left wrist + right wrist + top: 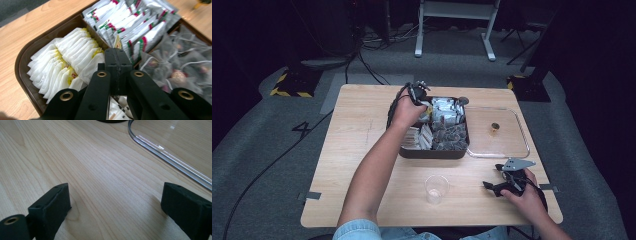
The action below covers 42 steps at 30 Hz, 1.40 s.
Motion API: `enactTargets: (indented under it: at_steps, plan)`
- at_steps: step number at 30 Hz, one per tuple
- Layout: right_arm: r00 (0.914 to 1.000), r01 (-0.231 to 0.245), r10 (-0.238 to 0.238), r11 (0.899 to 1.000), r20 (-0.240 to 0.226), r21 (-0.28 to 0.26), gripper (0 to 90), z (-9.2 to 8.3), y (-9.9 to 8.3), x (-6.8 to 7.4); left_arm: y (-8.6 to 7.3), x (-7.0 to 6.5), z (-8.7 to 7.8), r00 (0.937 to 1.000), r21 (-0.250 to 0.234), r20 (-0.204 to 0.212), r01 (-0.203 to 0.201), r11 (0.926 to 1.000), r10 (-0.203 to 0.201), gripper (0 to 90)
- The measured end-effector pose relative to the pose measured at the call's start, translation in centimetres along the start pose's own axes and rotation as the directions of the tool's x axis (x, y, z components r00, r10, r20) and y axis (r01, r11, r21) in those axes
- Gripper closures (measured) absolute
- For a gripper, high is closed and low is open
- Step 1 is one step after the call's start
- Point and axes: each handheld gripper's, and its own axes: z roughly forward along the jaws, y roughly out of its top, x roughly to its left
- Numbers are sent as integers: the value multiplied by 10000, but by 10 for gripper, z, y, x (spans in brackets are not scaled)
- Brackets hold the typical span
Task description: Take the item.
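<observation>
High view, left hand-held gripper (426, 102) clenched over brown tray (432, 153) of tea sachets at 12 o'clock, right hand-held gripper (496, 180) released on bench (362, 165) at 4 o'clock, plastic cup (436, 189) at 6.

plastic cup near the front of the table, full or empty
Empty, as far as the high view shows: the clear plastic cup stands upright on the table, wood visible through it.

Probably a lab or recording studio: dark curtains, grey carpet (257, 150), floor cables (262, 172), hazard-taped stand bases (292, 85).
</observation>
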Motion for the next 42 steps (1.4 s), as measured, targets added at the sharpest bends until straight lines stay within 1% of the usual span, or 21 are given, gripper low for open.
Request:
enactTargets:
  at_steps: [1, 4, 8, 13, 17, 19, 20, 25, 26, 30, 31, 32, 33, 34, 35, 36, 38, 39, 40, 41, 42]
  plan:
    - [10000, 1, -1, 10000, -1, -3, 89, 0, 0, 0, 0, 0, 0, 10000, 0, 0, 0, 10000, 0, 900]
    - [10000, -17, 17, 10000, -10, 5, 89, 0, 0, 0, -4, -6, -12, 9994, -157, 94, -317, 9994, 319, 900]
    - [10000, -14, 14, 10000, -10, 7, 89, 0, 0, 0, -8, -14, -28, 9976, -429, 342, -588, 9973, 603, 900]
    - [10000, -11, 11, 10000, -7, 7, 88, 0, 0, 0, -14, -24, -50, 9929, -824, 778, -833, 9931, 897, 900]
    - [10000, -9, 9, 10000, -7, 8, 89, 0, 0, 0, -18, -31, -60, 9897, -973, 875, -1051, 9897, 1137, 900]
    - [10000, -9, 9, 10000, -11, 7, 89, 0, 0, 0, -22, -38, -70, 9836, -1103, 1120, -1290, 9855, 1413, 900]
    - [10000, -8, 9, 10000, -7, 7, 89, 0, 0, 0, -22, -38, -70, 9836, -1103, 1120, -1290, 9855, 1413, 900]
    - [10000, -7, 7, 10000, -7, 8, 89, 0, 0, 0, -31, -51, -89, 9724, -1453, 1415, -1652, 9755, 1857, 900]
    - [10000, -8, 8, 10000, -8, 6, 89, 0, 0, 0, -36, -58, -95, 9689, -1490, 1506, -1742, 9734, 1964, 900]
    - [10000, -6, 6, 10000, -7, 8, 89, 0, 0, 0, -47, -71, -107, 9579, -1477, 1788, -1996, 9687, 2246, 900]
    - [10000, -5, 5, 10000, -6, 8, 89, 0, 0, 0, -47, -71, -107, 9579, -1477, 1788, -1996, 9687, 2246, 900]
    - [10000, -8, 8, 10000, -6, 9, 89, 0, 0, 0, -53, -77, -113, 9530, -1575, 1884, -2090, 9651, 2371, 900]
    - [10000, -7, 7, 10000, -6, 9, 89, 0, 0, 0, -53, -77, -113, 9530, -1575, 1884, -2090, 9651, 2371, 900]
    - [10000, -8, 8, 10000, -7, 9, 89, 0, 0, 0, -59, -82, -118, 9458, -1707, 1968, -2264, 9590, 2584, 900]
    - [10000, -3, 3, 10000, -6, 8, 89, 0, 0, 0, -61, -84, -121, 9425, -1778, 2056, -2287, 9571, 2633, 900]
    - [10000, -6, 6, 10000, -6, 8, 89, 0, 0, 0, -61, -84, -121, 9425, -1778, 2056, -2287, 9571, 2633, 900]
    - [10000, -7, 7, 10000, -6, 7, 89, 0, 0, 0, -68, -89, -124, 9375, -1877, 2104, -2395, 9526, 2772, 900]
    - [10000, -7, 7, 10000, -6, 8, 89, 0, 0, 0, -74, -94, -127, 9315, -1897, 2160, -2540, 9484, 2927, 900]
    - [10000, -6, 6, 10000, -6, 7, 89, 0, 0, 0, -78, -96, -128, 9281, -1900, 2216, -2599, 9468, 2992, 900]
    - [10000, -6, 6, 10000, -6, 7, 89, 0, 0, 0, -78, -96, -128, 9281, -1900, 2216, -2599, 9468, 2992, 900]
    - [10000, -7, 7, 10000, -7, 7, 89, 0, 0, 0, -85, -101, -132, 9193, -1954, 2325, -2757, 9412, 3176, 900]
